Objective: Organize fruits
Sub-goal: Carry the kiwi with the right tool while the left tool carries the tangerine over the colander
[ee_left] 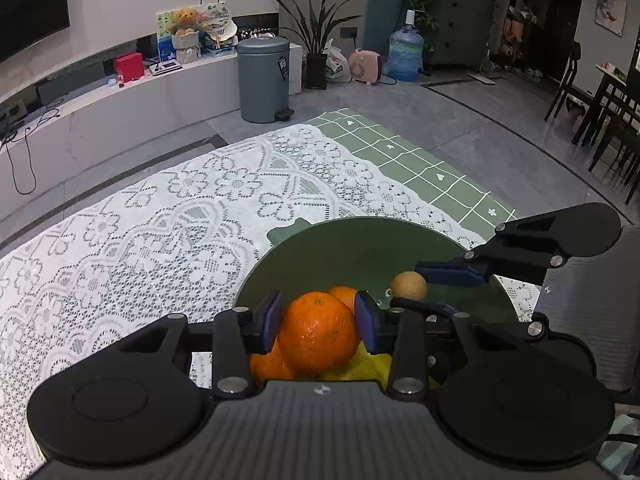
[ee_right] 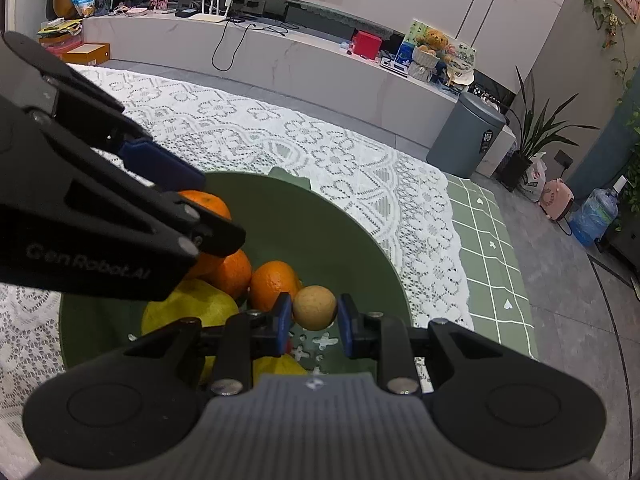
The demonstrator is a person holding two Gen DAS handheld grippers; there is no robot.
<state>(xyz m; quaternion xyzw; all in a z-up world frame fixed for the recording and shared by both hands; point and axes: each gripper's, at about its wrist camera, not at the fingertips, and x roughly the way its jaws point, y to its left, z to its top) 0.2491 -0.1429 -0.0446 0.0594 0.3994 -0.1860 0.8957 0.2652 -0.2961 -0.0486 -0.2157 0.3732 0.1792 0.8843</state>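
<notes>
My left gripper (ee_left: 319, 322) is shut on an orange (ee_left: 319, 334) and holds it over the green bowl (ee_left: 320, 248). More oranges (ee_left: 344, 294) and a yellow fruit (ee_left: 360, 364) lie in the bowl below it. My right gripper (ee_right: 314, 314) is shut on a small tan round fruit (ee_right: 314, 307), also over the bowl (ee_right: 320, 224). In the right wrist view the left gripper (ee_right: 176, 184) reaches in from the left above two oranges (ee_right: 276, 284) and a yellow fruit (ee_right: 188, 312). In the left wrist view the right gripper (ee_left: 424, 286) holds the tan fruit (ee_left: 409, 286).
The bowl stands on a white lace cloth (ee_left: 160, 220) over a green checked tablecloth (ee_left: 420, 168). The table edge runs close on the right (ee_right: 520, 280). Beyond are a grey bin (ee_left: 263, 78), a potted plant (ee_left: 318, 40), a water jug (ee_left: 405, 54) and dark dining chairs (ee_left: 608, 120).
</notes>
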